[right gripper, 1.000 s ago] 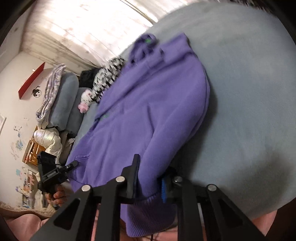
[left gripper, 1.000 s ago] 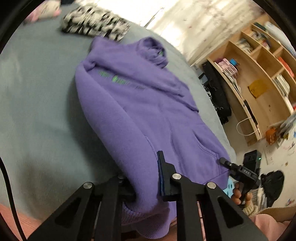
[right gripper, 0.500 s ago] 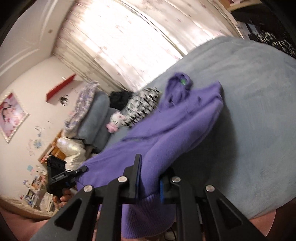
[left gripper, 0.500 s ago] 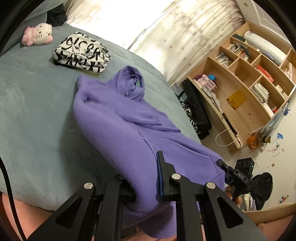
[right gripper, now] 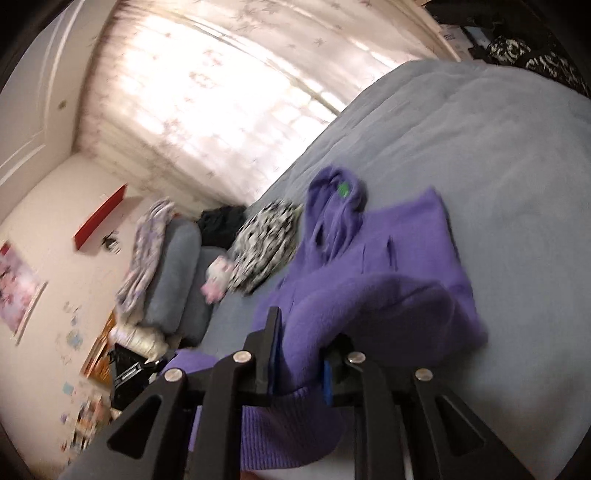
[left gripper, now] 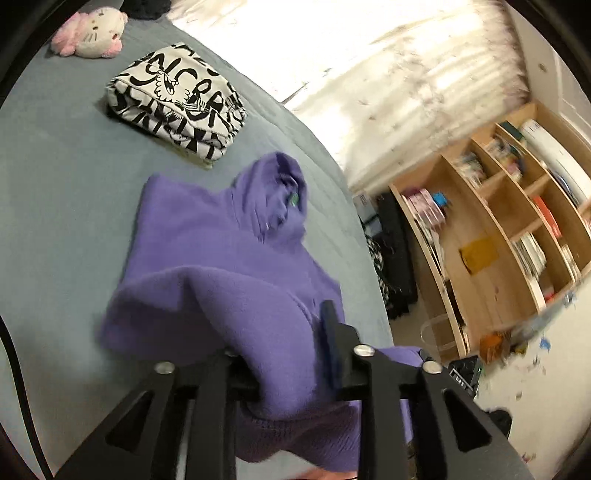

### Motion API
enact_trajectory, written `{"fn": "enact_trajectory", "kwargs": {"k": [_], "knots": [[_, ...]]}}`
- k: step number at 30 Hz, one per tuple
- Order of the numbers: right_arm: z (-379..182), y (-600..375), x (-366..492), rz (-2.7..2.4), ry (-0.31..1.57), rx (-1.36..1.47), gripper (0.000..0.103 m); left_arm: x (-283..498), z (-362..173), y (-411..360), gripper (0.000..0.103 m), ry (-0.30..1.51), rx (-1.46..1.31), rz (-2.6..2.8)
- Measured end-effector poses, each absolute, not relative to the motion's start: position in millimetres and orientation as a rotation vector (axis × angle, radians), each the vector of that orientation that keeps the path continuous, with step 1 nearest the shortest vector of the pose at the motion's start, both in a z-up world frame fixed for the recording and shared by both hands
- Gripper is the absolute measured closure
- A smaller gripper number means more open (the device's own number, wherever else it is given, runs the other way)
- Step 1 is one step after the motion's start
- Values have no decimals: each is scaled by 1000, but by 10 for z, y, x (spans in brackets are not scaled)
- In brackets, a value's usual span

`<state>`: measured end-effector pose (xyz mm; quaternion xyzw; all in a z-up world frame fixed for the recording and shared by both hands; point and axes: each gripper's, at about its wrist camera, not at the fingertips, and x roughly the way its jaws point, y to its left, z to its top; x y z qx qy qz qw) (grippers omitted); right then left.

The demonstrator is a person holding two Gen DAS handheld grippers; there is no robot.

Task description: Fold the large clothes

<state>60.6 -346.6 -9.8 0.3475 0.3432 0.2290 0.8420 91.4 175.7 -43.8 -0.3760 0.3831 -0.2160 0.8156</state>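
Hem now carried up over 1 purple hoodie (left gripper: 221,258) on grey bed (left gripper: 55,206). 2 grippers: left gripper (left gripper: 284,350) and right gripper (right gripper: 299,354) jaws opening, fabric between. 1 folded patterned garment (left gripper: 177,99), 1 plush toy (left gripper: 88,33) beyond.

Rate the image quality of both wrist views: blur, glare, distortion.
Left wrist view: the bookshelf and floor clutter smear with motion blur, the curtained window blows out white, the patterned folded garment stays fairly sharp. Right wrist view: softer overall, the purple hoodie blurred, the window glaring. Both bend straight lines in a fisheye circle with black corners.
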Motion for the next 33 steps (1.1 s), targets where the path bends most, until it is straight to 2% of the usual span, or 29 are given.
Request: {"fn": "enact_trajectory", "kwargs": {"k": [1, 2, 3, 4, 5, 6, 10, 15, 20, 22, 24, 29, 31, 32, 33], "knots": [[-104, -3439, 864, 443, 757, 742, 81, 1104, -465, 1755, 40, 820, -817, -476], [-123, -3414, 1005, 423, 783, 758, 71, 1345, -514, 1773, 33, 813, -843, -469], [-165, -3375, 1195, 414, 806, 790, 54, 1494, -560, 1790, 28, 814, -860, -441], [-197, -3348, 1281, 419, 809, 807, 43, 1650, -620, 1800, 28, 826, -871, -405], [-235, -3308, 1419, 413, 802, 826, 22, 1791, -688, 1811, 27, 842, -888, -388], [-266, -3286, 1481, 404, 796, 836, 16, 1888, -752, 1830, 25, 849, -903, -386], [-398, -3216, 1750, 371, 799, 823, 16, 2169, -978, 1904, 25, 891, -859, -303], [-562, -3113, 2027, 217, 816, 501, 16, 2389, -1273, 1895, 25, 980, -674, -206], [-893, -3135, 2389, 165, 894, 412, 17, 2655, -1524, 1818, 26, 1062, -497, -154], [-974, -3109, 2531, 163, 908, 380, 24, 2776, -1606, 1786, 37, 1079, -438, -130], [-1045, -3066, 2678, 157, 925, 343, 35, 2906, -1693, 1780, 45, 1100, -412, -110], [-1286, -2948, 3017, 133, 1003, 274, 39, 3093, -1802, 1771, 57, 1095, -364, -75], [-1380, -2908, 3057, 101, 1016, 231, 56, 3112, -1843, 1746, 67, 1077, -339, -66], [-1395, -2893, 3051, 95, 1011, 216, 74, 3089, -1850, 1730, 71, 1060, -319, -55], [-1395, -2887, 3025, 90, 998, 212, 82, 3068, -1849, 1722, 74, 1047, -306, -46]]}}
